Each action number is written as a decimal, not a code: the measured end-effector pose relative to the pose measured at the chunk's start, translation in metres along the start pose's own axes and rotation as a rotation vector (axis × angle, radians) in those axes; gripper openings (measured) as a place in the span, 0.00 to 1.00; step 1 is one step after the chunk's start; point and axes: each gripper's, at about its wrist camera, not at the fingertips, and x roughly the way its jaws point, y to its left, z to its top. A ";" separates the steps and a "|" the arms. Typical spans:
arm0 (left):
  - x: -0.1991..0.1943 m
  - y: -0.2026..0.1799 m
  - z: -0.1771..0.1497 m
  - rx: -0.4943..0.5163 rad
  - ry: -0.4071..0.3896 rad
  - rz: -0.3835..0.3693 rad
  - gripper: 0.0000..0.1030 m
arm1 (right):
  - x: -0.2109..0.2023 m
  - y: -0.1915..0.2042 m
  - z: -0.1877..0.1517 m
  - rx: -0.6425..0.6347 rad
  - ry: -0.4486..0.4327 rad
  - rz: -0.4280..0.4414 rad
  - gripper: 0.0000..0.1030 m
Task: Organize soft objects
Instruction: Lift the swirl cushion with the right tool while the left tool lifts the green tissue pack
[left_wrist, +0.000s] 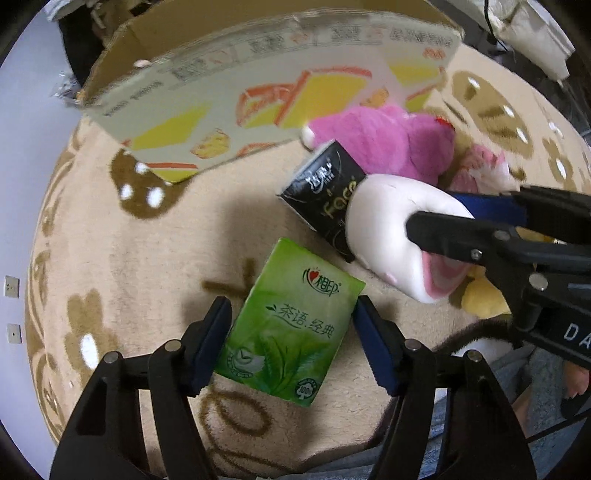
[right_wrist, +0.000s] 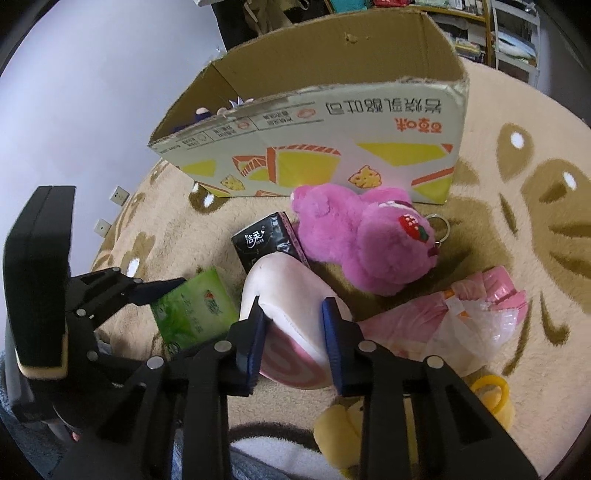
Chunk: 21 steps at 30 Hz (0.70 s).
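Observation:
A green tissue pack lies on the beige rug between the open fingers of my left gripper; the pads stand beside its edges. It also shows in the right wrist view. My right gripper is shut on a white and pink plush, also seen in the left wrist view. A black tissue pack lies just behind the plush. A purple-pink plush bear lies in front of the open cardboard box.
A pink plastic bag lies right of the white plush. A yellow plush and a yellow ring lie near the right gripper. The patterned rug spreads around; a wall with sockets stands left.

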 end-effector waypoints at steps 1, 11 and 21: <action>-0.002 0.000 -0.001 -0.002 -0.005 0.007 0.65 | -0.003 0.000 0.000 -0.001 -0.009 -0.001 0.29; -0.053 0.005 -0.013 -0.079 -0.143 0.066 0.64 | -0.048 0.003 -0.004 -0.015 -0.137 -0.030 0.29; -0.109 0.041 -0.017 -0.201 -0.429 0.152 0.64 | -0.093 0.024 -0.003 -0.090 -0.356 -0.108 0.26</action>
